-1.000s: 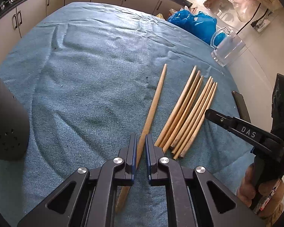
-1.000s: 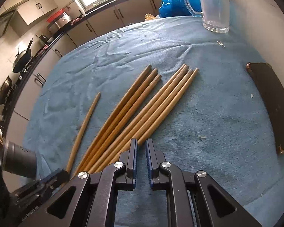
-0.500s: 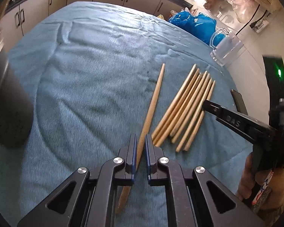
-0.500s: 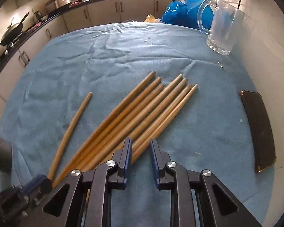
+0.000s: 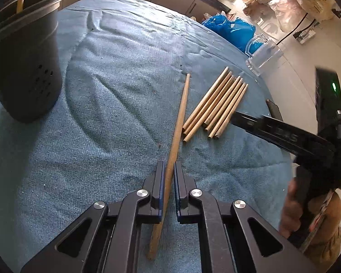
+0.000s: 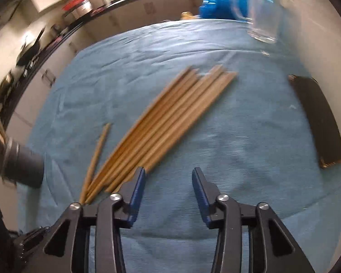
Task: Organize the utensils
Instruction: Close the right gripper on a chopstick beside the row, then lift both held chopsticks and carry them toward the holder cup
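My left gripper (image 5: 168,177) pinches a long wooden chopstick (image 5: 178,127); my right gripper (image 6: 168,182) hovers spread beside the wooden chopstick bundle (image 6: 166,122).

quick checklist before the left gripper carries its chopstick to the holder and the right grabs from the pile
1. Left gripper shut on the single chopstick: ok.
2. Grip balance: held near the stick's close end, long end sticking out: not ok.
3. Dark holder upright, top open, sticks already inside: ok.
4. Right gripper open: ok.
5. Right gripper lined up on the chopstick pile: not ok, pile lies by its left finger.
6. Right view sharp: not ok, blurred.
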{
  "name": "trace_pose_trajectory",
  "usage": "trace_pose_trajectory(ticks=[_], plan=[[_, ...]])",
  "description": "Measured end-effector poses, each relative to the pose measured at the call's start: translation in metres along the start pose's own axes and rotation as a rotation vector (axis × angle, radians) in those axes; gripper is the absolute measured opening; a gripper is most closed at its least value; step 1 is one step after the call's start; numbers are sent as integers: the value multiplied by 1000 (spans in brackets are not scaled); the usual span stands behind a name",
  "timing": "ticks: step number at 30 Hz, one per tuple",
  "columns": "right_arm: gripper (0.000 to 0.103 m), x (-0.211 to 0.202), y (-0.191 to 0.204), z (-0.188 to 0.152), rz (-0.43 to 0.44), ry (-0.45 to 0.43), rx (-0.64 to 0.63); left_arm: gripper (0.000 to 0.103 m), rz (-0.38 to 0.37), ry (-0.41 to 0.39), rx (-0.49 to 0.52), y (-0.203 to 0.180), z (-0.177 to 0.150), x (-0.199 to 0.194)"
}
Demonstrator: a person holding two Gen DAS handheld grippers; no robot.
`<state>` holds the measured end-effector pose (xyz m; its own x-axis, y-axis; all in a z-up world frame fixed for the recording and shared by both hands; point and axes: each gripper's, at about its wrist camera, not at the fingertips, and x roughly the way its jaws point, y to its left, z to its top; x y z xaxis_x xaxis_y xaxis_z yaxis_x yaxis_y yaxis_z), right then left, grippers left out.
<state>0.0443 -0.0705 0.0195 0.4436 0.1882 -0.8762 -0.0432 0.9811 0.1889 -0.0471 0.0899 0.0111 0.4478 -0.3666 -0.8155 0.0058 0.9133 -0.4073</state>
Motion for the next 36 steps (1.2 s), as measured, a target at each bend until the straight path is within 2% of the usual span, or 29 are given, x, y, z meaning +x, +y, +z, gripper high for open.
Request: trace_pose_trajectory(ticks=[6,7,8,10,12,15,17,20,22,23,24,26,27,29,30,33,36], plan=[[47,10,27,-2,-142,-29,-74,7,12,-4,29,-2,-4,-3],[40,7,25,-5,-157,-10,-90,7,8,1,27,-1,-6,-4],[30,2,18,-10,-157,3,-96,7,0,11,21,1,-8,-6],[20,-2,-4,-23,-213,59,-85,7,-17,34,4,7,-12,-10],[18,-13,-36,-38,-202,52,-48,7,-39,56,-10,11,-18,-14],[22,-30,-83,-60,-252,75,14,7,-56,73,-13,15,-28,-20],[23,-38,-107,-69,-231,96,50,7,-53,78,-2,15,-34,-23],[25,-40,-126,-70,-172,80,94,7,-34,65,19,13,-39,-27],[30,-33,-127,-63,-205,46,83,7,-20,67,20,11,-38,-26],[37,-28,-125,-58,-216,41,72,8,-13,74,20,10,-37,-25],[41,-23,-121,-52,-229,37,64,8,-6,79,25,8,-35,-24],[41,-14,-113,-39,-264,8,44,8,18,76,36,4,-27,-19],[33,-13,-110,-33,-263,4,31,8,31,70,43,2,-24,-17],[8,-6,-106,-20,-243,21,37,7,46,64,46,-1,-20,-15],[8,-5,-107,-15,-250,28,38,7,52,69,51,-2,-22,-16],[8,-10,-97,-31,-228,51,-5,7,41,98,57,2,-35,-25],[8,-28,-96,-63,-144,109,-13,7,19,150,74,8,-52,-38]])
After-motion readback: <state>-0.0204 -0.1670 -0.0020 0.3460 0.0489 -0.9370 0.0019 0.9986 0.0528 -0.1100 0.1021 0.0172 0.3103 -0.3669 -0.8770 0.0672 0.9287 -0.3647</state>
